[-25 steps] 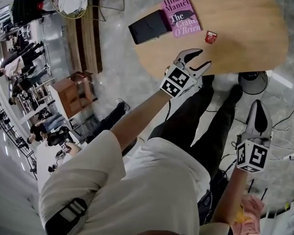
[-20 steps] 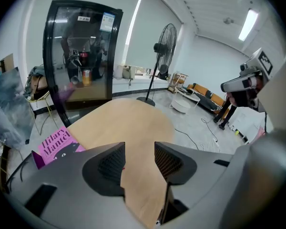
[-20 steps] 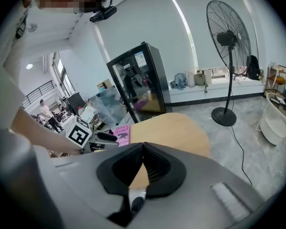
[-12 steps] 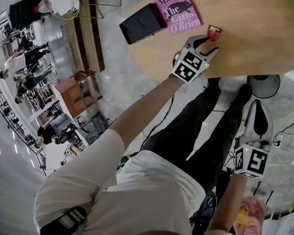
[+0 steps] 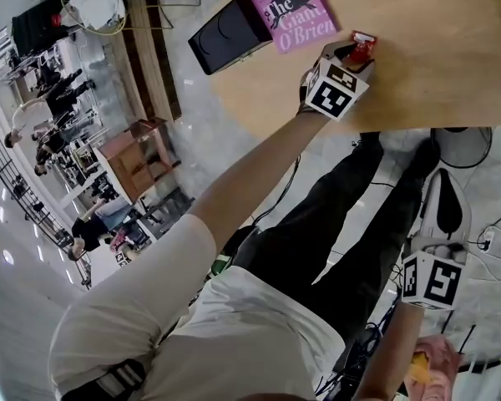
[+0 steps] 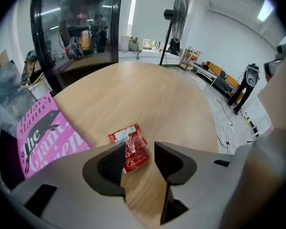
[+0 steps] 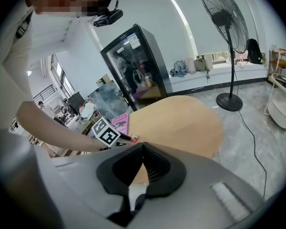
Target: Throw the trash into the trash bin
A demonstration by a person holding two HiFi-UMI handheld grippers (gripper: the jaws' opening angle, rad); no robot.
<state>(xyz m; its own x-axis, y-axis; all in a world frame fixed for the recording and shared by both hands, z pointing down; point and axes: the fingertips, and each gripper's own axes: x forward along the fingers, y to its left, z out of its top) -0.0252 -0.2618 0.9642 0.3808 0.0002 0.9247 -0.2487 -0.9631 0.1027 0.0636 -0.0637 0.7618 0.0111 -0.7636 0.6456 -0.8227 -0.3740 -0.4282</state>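
Descent is the change: over the last second the left gripper (image 6: 139,157) has come off the near edge of the wooden table (image 5: 451,48), where it hung short of its target, and dropped steeply. The red wrapper (image 6: 130,146), which lay well ahead of its tips, now sits between its 2 jaws. The jaws have kept the same wide spread all the way down. The wrapper lies flat on the tabletop in the gap, closer to the left-hand pad and perhaps brushing it. A strip of bare wood separates it from the other pad, so nothing is gripped yet. The wrapper itself has not shifted. It keeps its place near the corner of the pink book (image 6: 43,137), which lies off to the gripper's left with a black case (image 5: 230,36) beyond it. The right gripper (image 7: 143,149) has sunk a little too but stays out of the work. It hangs low beside the person's leg, well behind and to the right of the left one, its jaws pressed together on nothing. For the task this reads as the end of the reach and the brink of the pick-up, with closing the left jaws the likely next move. Because the wrapper is thin and flat, the tips probably need to be right down on the wood to catch it rather than slide over it. No trash bin shows in any view, so where the carry must go cannot be told.
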